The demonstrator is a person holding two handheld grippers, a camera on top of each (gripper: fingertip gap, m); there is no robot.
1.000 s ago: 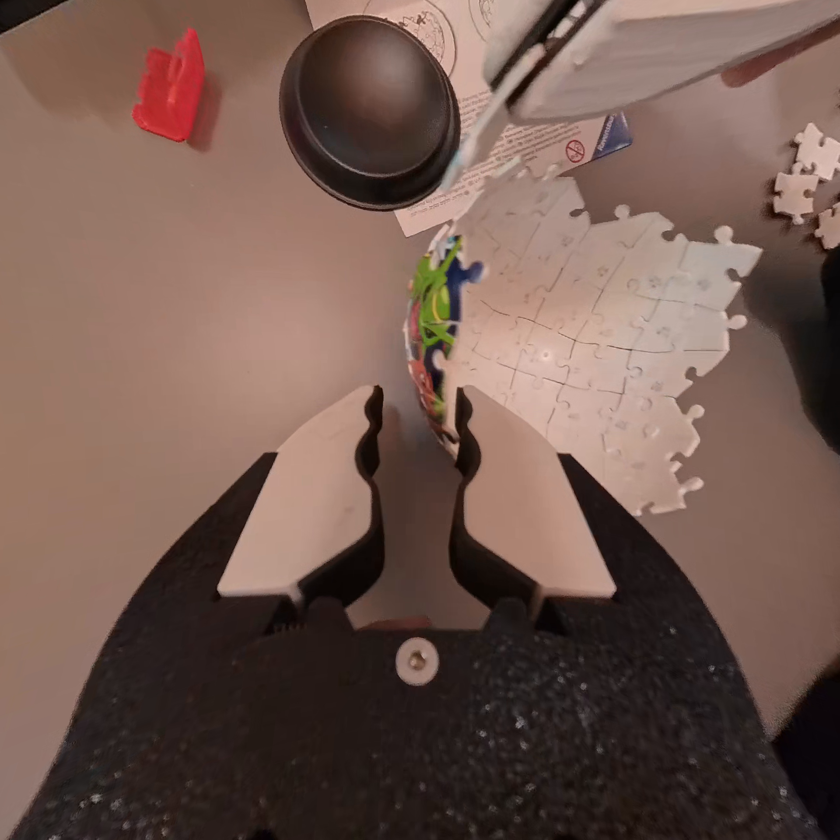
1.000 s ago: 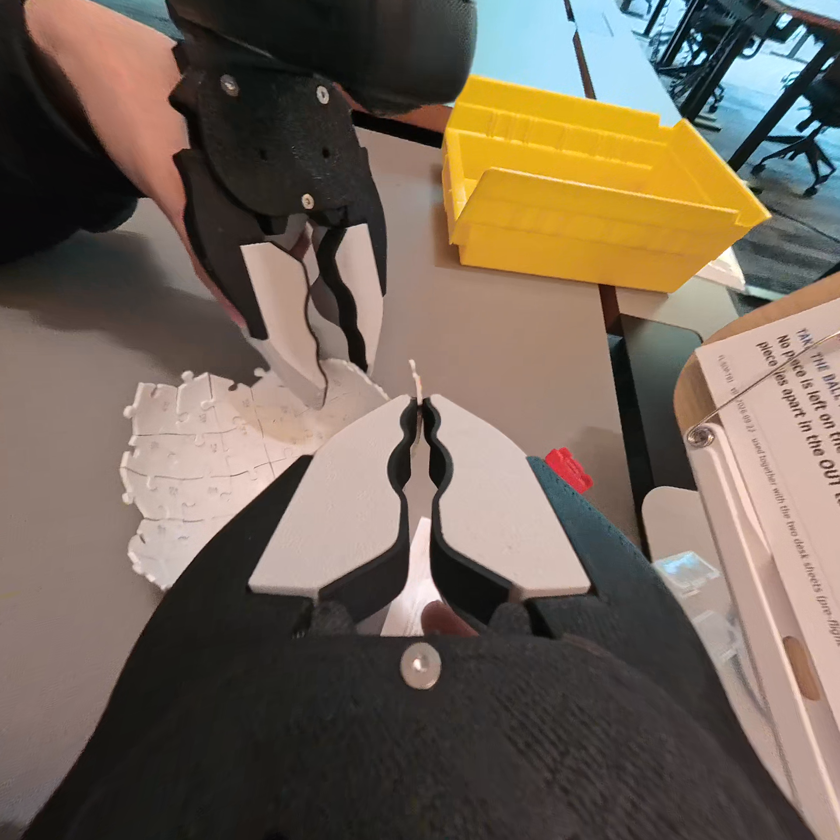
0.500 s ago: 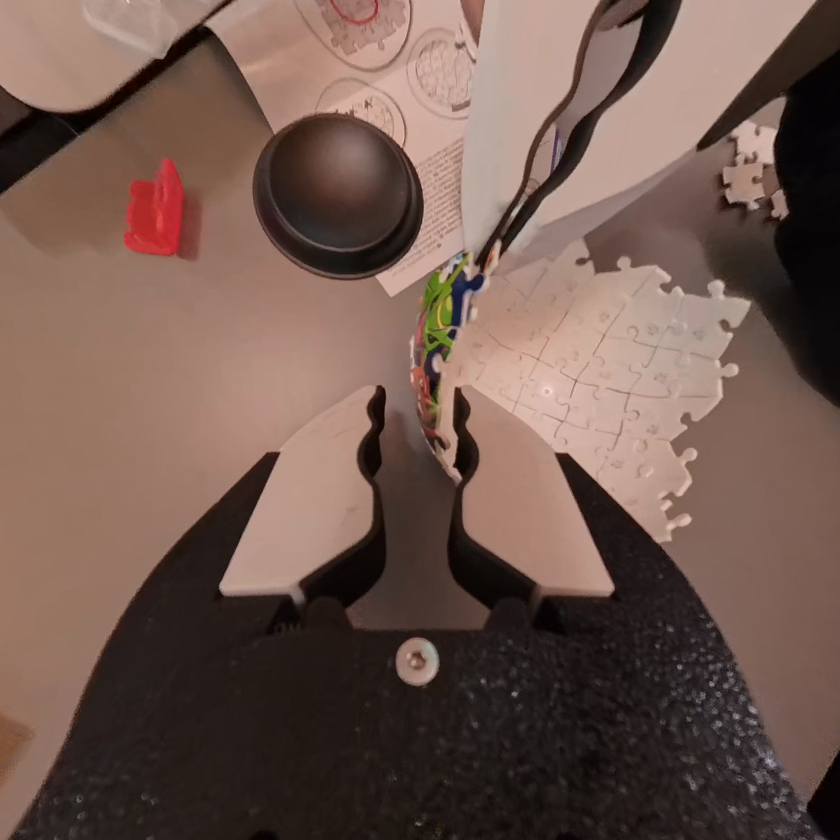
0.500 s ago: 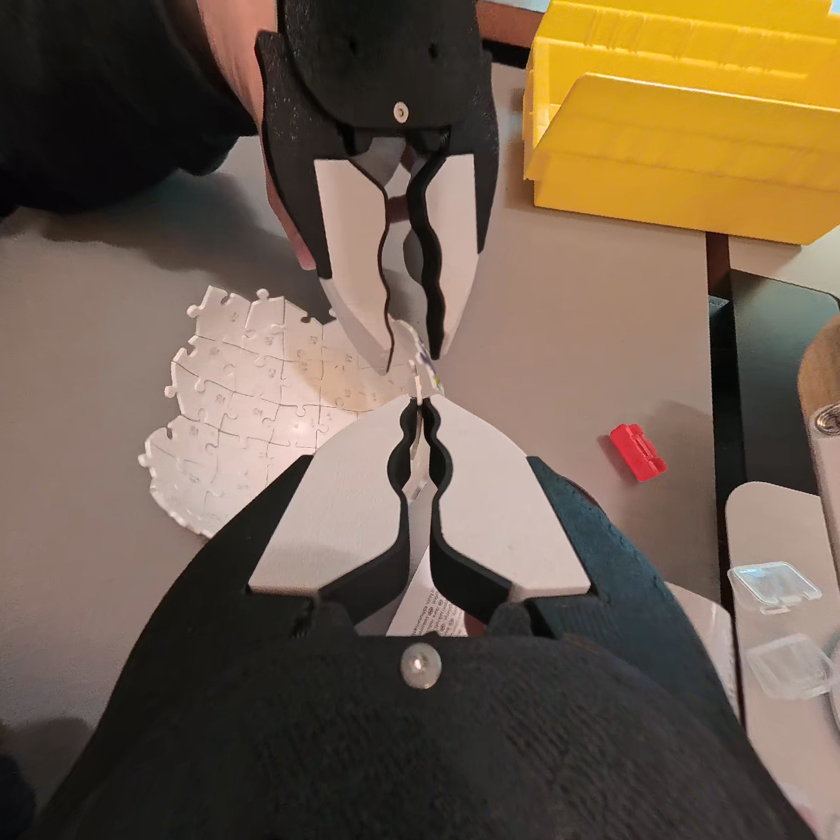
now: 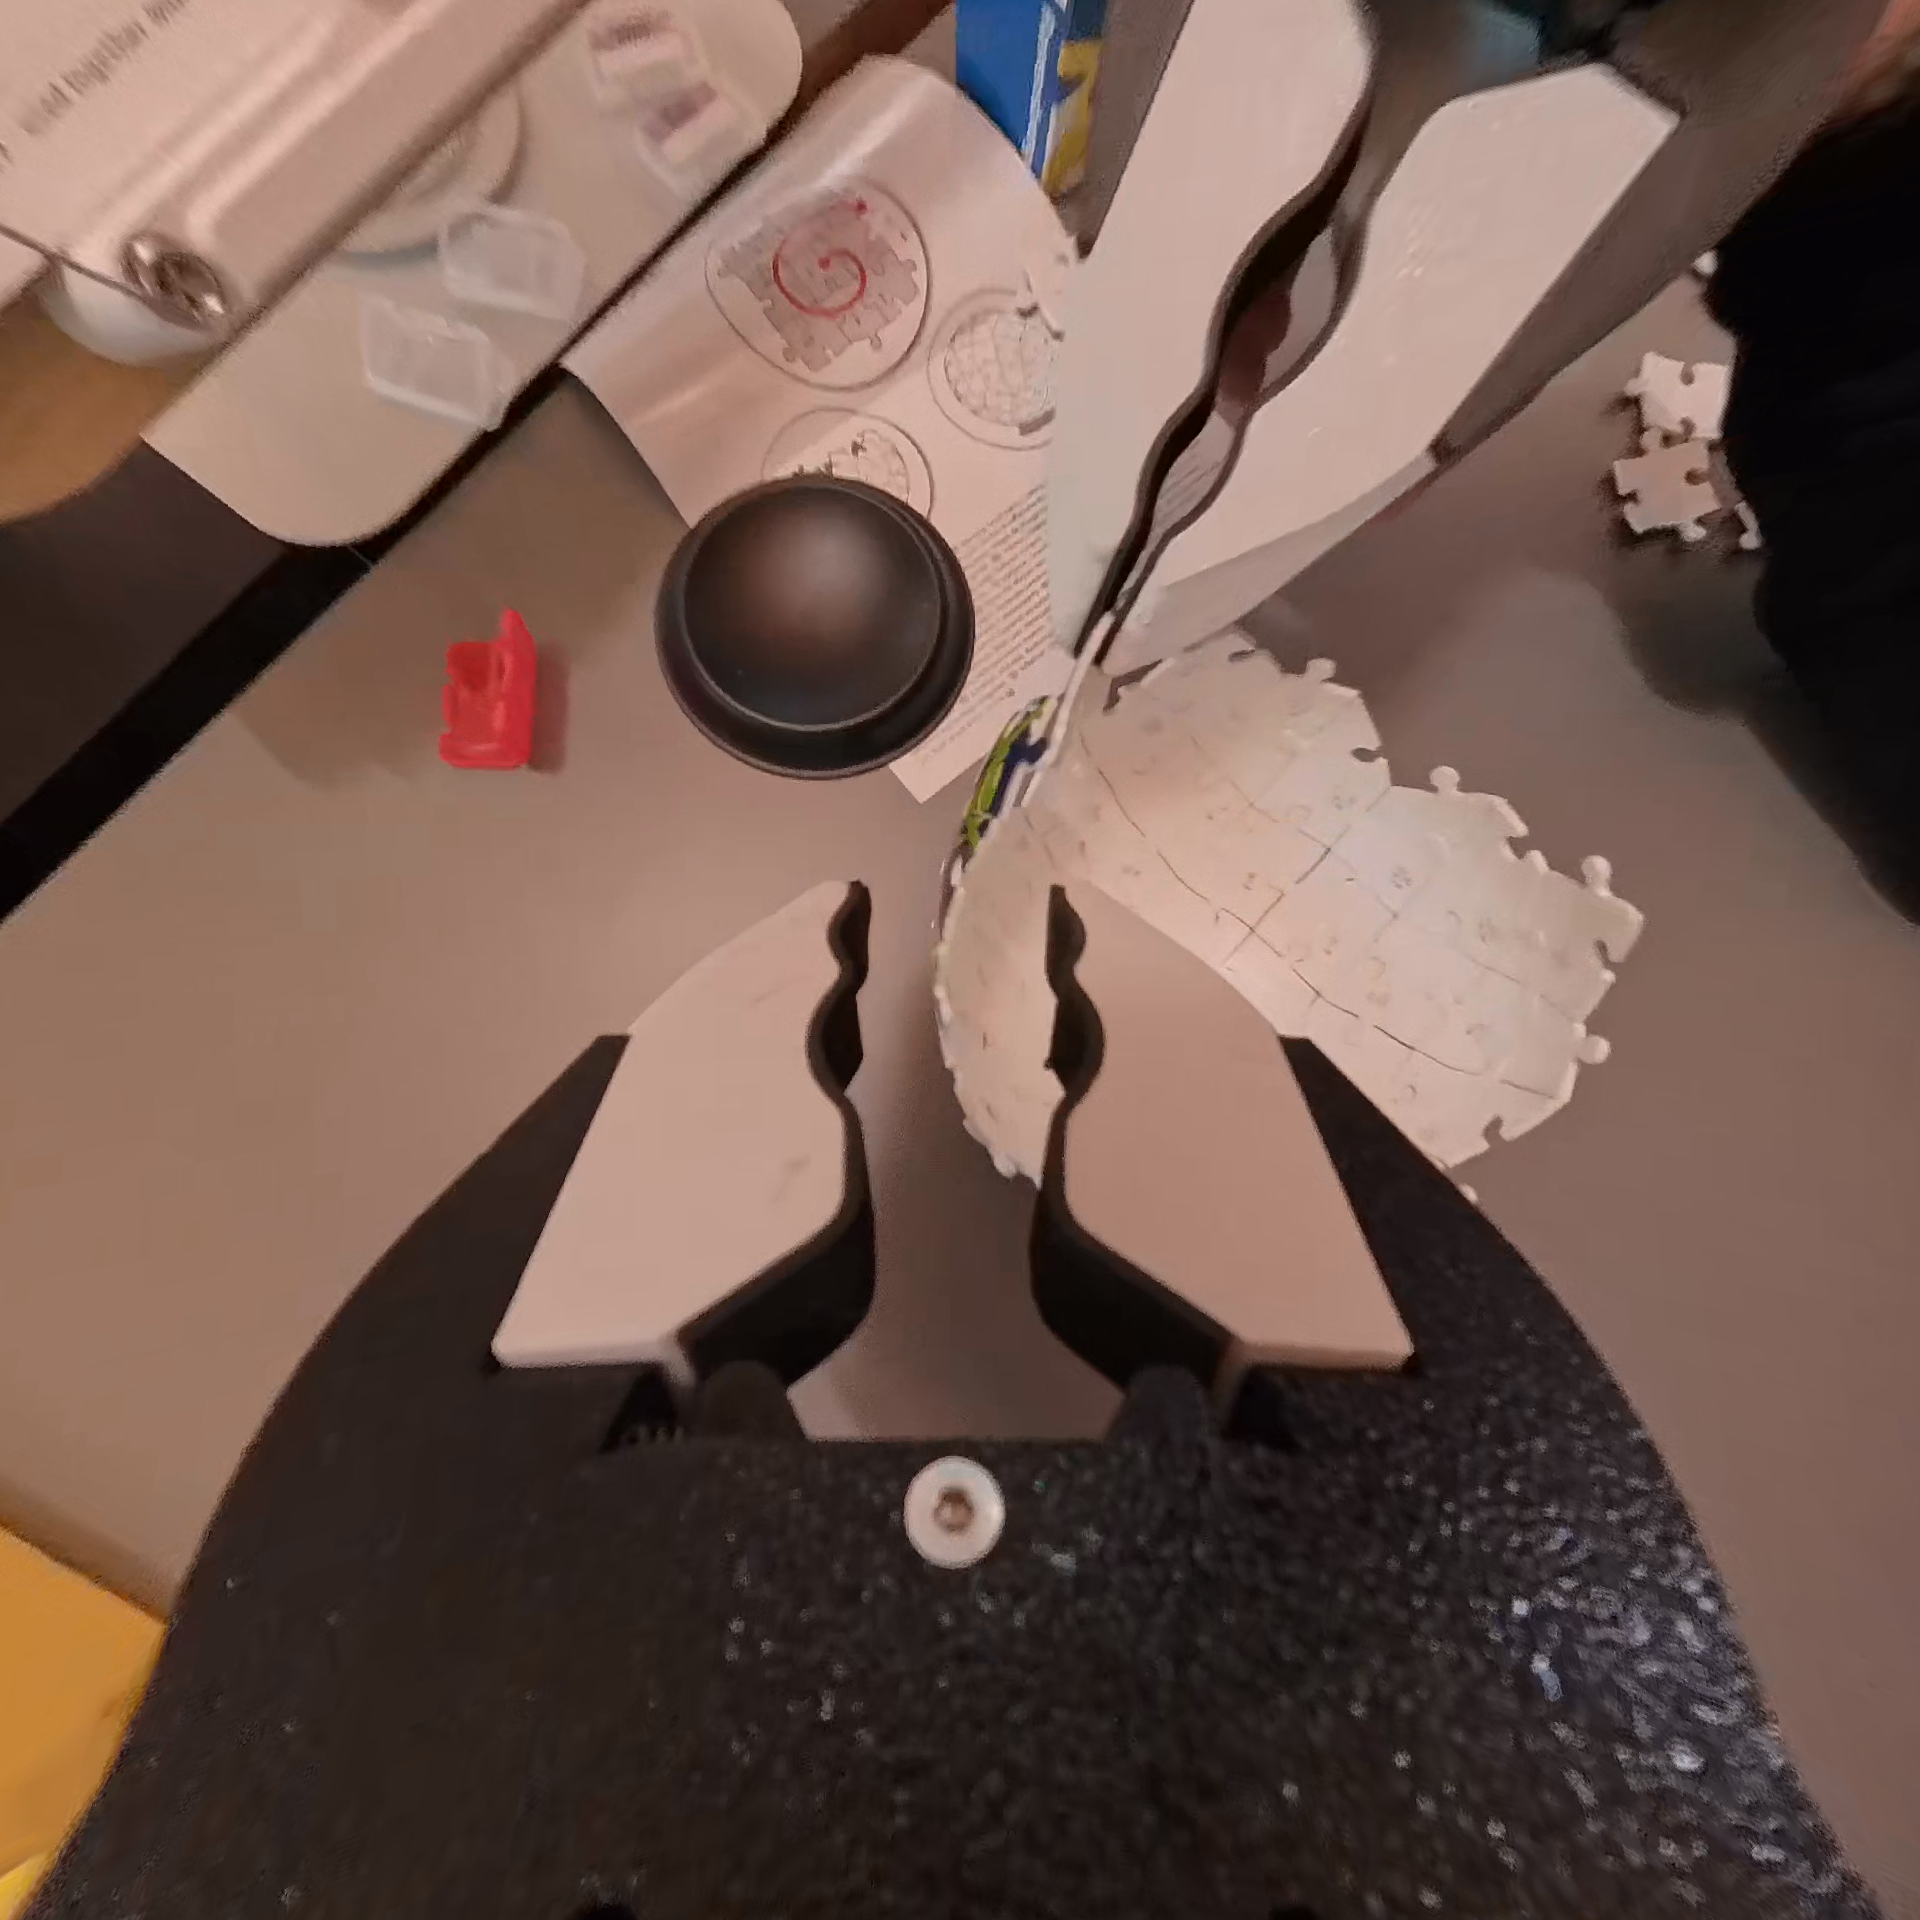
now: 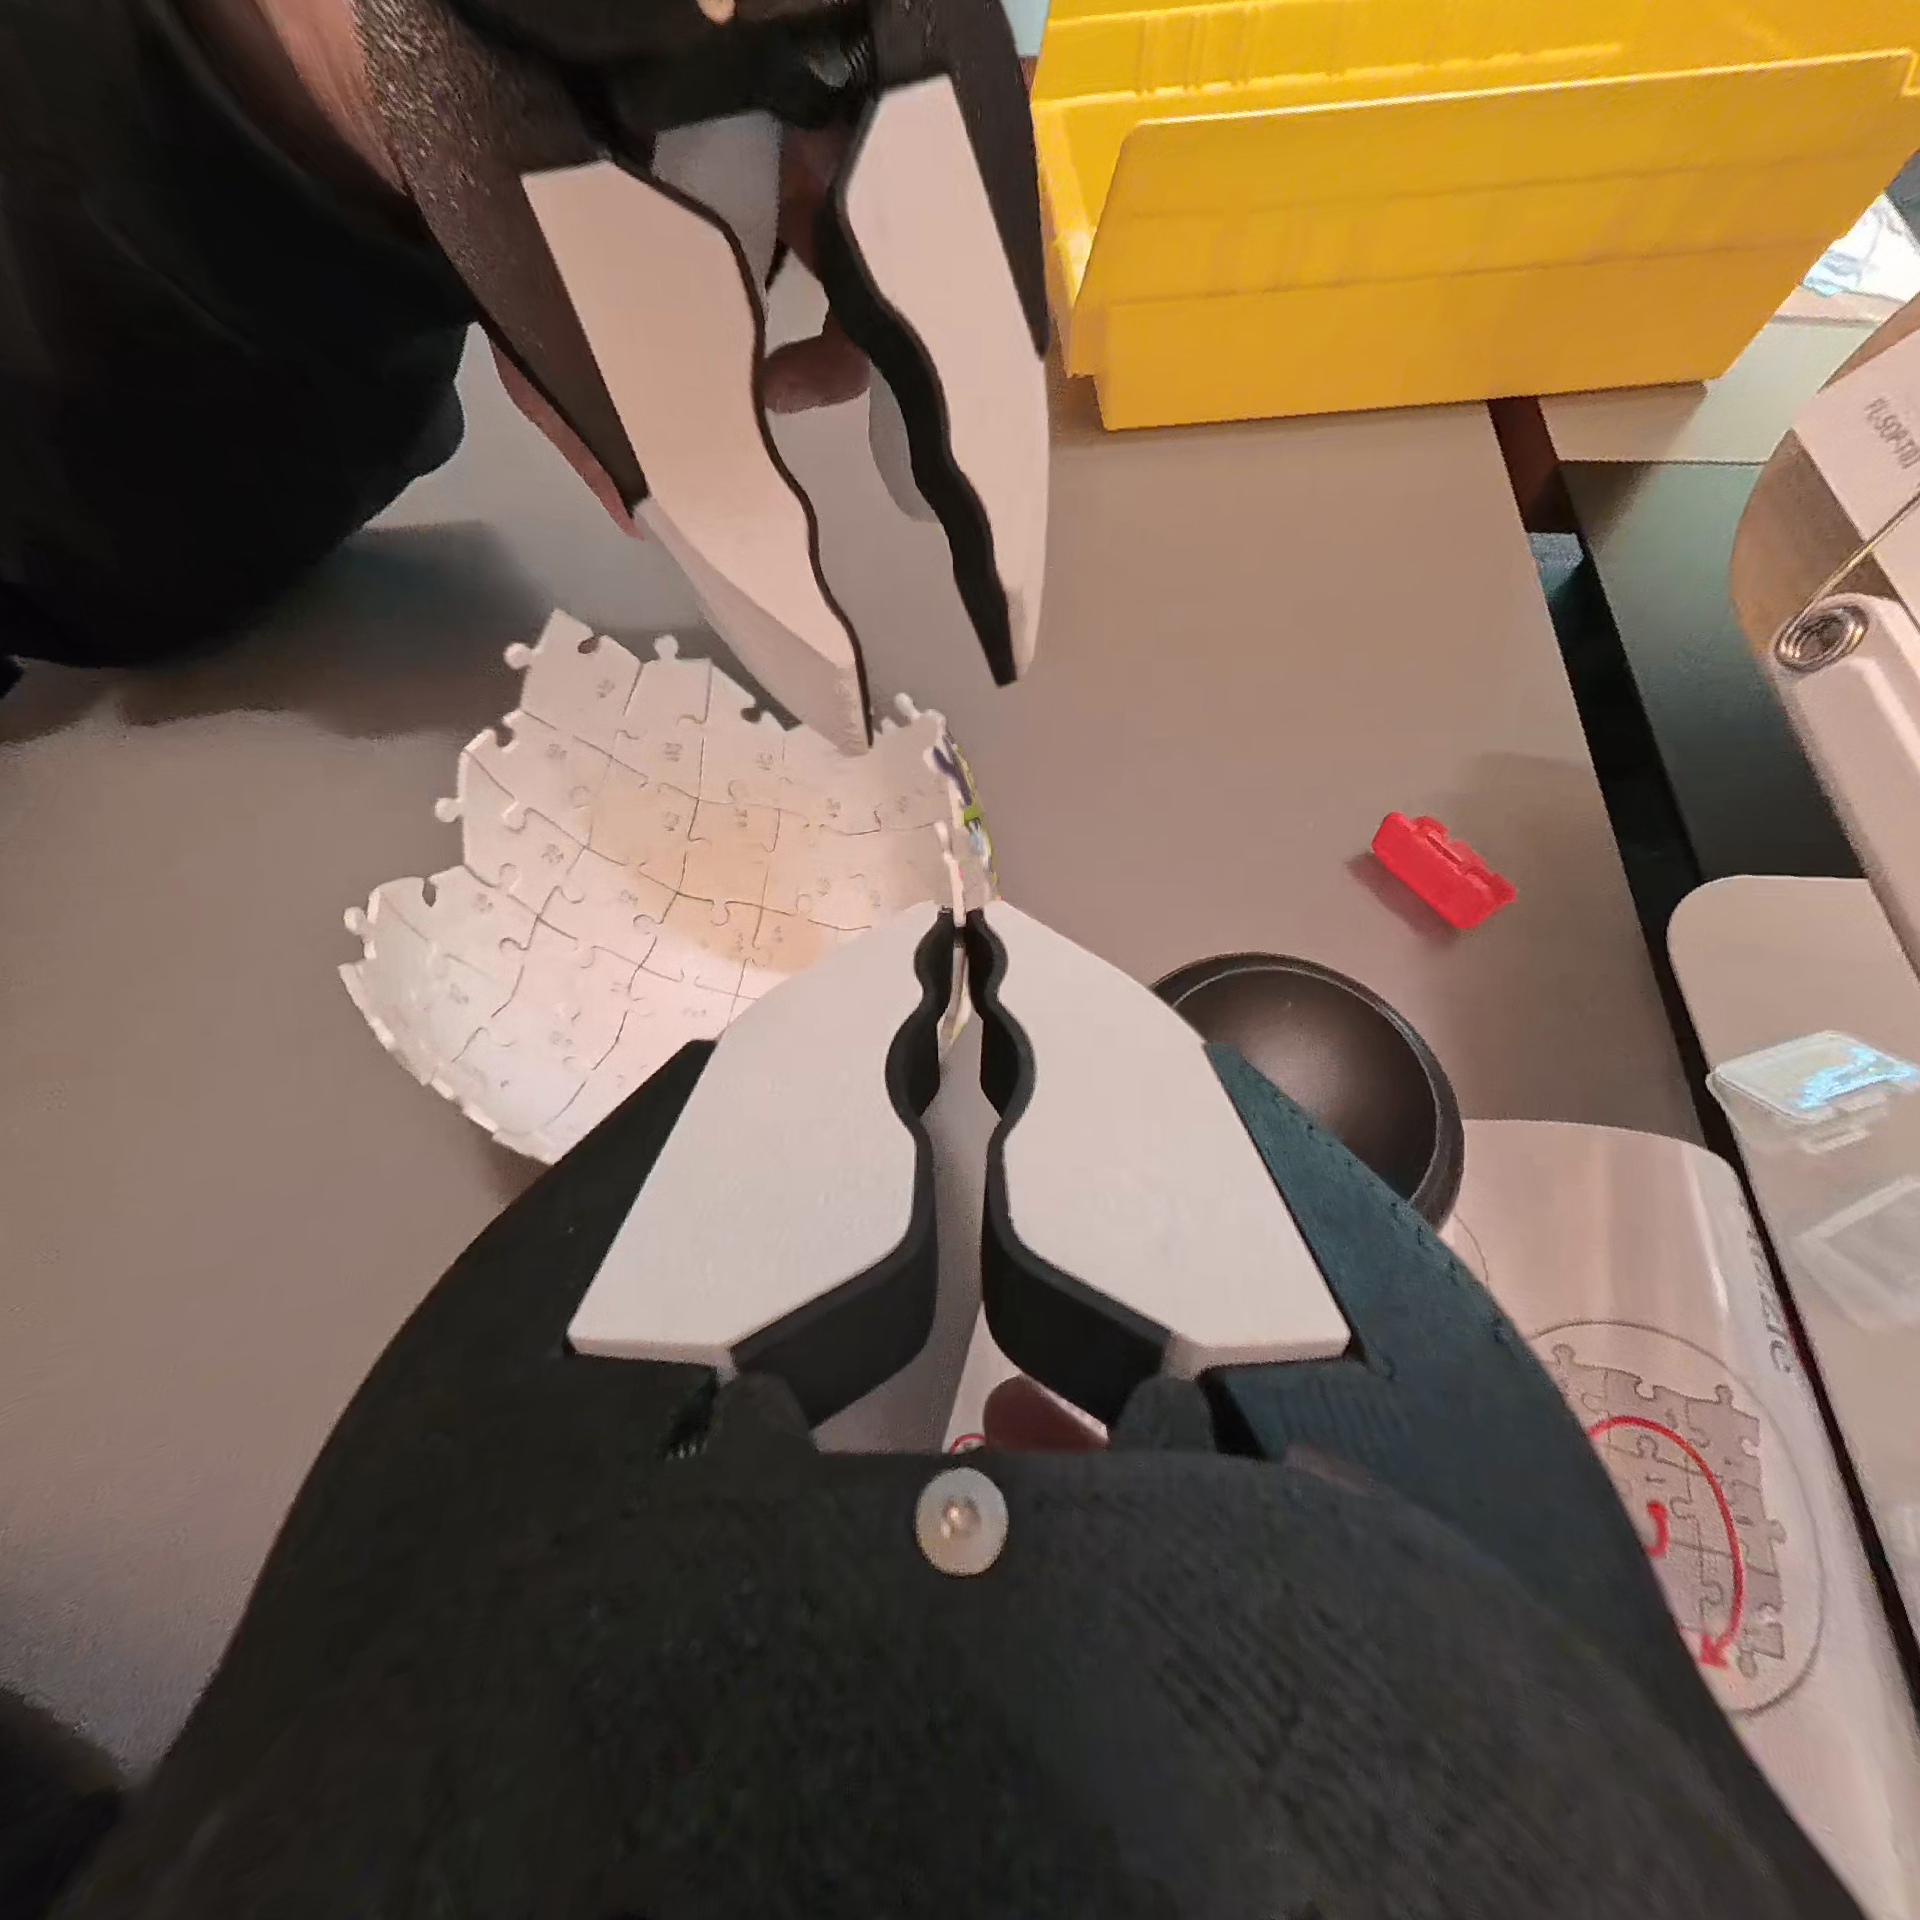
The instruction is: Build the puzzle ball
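Curving like a white bowl, the puzzle shell (image 6: 665, 894) is rim-pinched by right fingers (image 6: 831, 1122); left fingers (image 5: 727, 1101) spread

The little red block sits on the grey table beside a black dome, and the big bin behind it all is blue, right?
Not quite: the bin is yellow, as the right wrist view shows. The rest holds: the red block lies on the grey table beside the black dome.
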